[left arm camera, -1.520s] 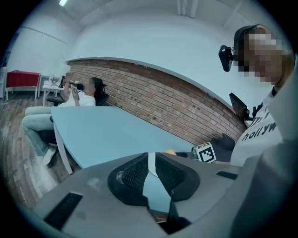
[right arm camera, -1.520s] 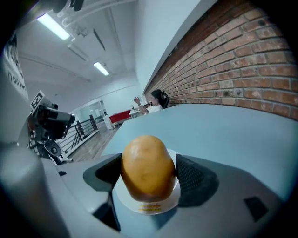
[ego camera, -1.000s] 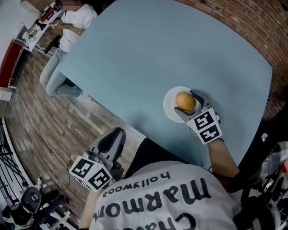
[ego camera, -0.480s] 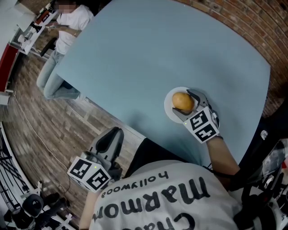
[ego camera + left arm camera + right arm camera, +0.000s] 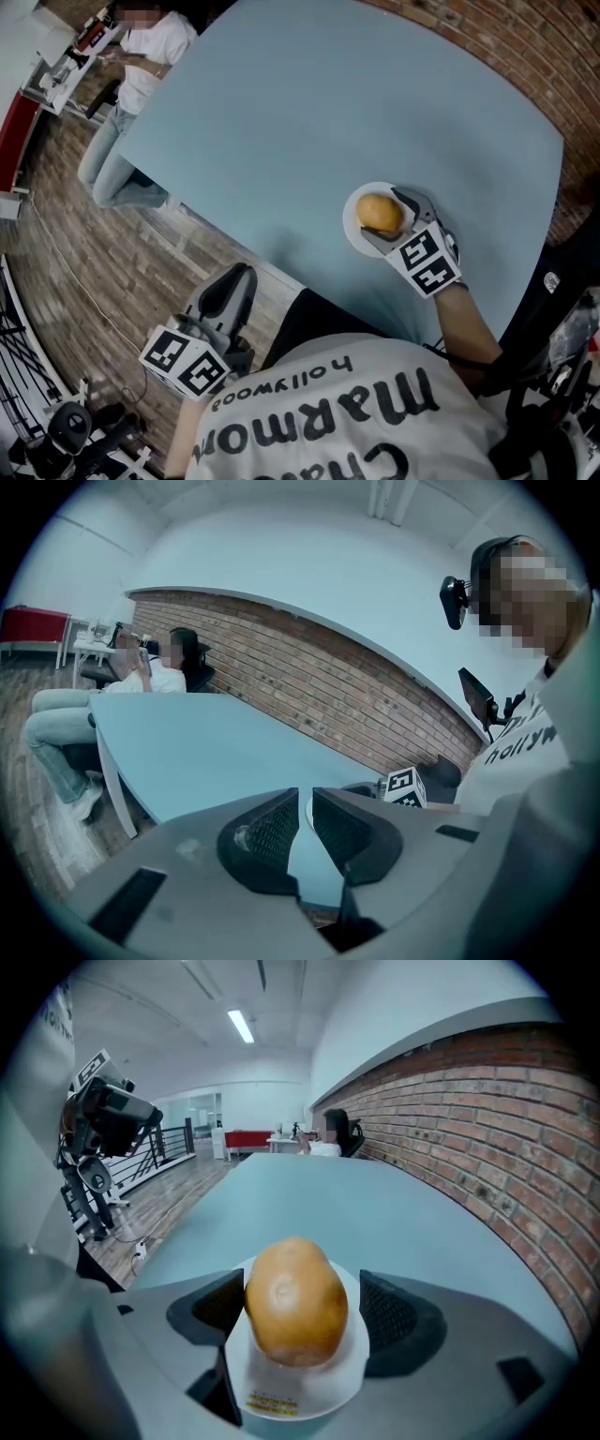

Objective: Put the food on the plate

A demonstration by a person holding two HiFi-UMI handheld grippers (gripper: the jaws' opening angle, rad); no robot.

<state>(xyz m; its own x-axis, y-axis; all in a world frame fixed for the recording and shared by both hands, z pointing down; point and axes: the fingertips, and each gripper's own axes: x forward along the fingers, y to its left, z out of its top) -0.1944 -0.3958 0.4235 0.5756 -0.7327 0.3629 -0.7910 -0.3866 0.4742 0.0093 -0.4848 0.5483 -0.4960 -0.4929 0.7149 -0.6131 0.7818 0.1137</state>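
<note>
A yellow-brown potato [image 5: 380,213] rests on a small white plate [image 5: 352,228] near the front right of the pale blue table [image 5: 328,103]. My right gripper [image 5: 394,220] stands open around it. In the right gripper view the potato [image 5: 295,1299] sits on the plate [image 5: 281,1399] between the jaws, close against the left pad, with a gap to the right pad [image 5: 389,1316]. My left gripper [image 5: 232,286] hangs off the table's front edge over the floor. Its jaws [image 5: 305,822] are nearly together with nothing between them.
A seated person [image 5: 141,47] is at the table's far left corner. A brick wall [image 5: 525,47] runs along the table's far right side. Wooden floor [image 5: 112,281] with equipment stands [image 5: 66,422] lies to the left.
The right gripper has shifted only a little, staying around the potato on the plate. The left gripper has not moved.
</note>
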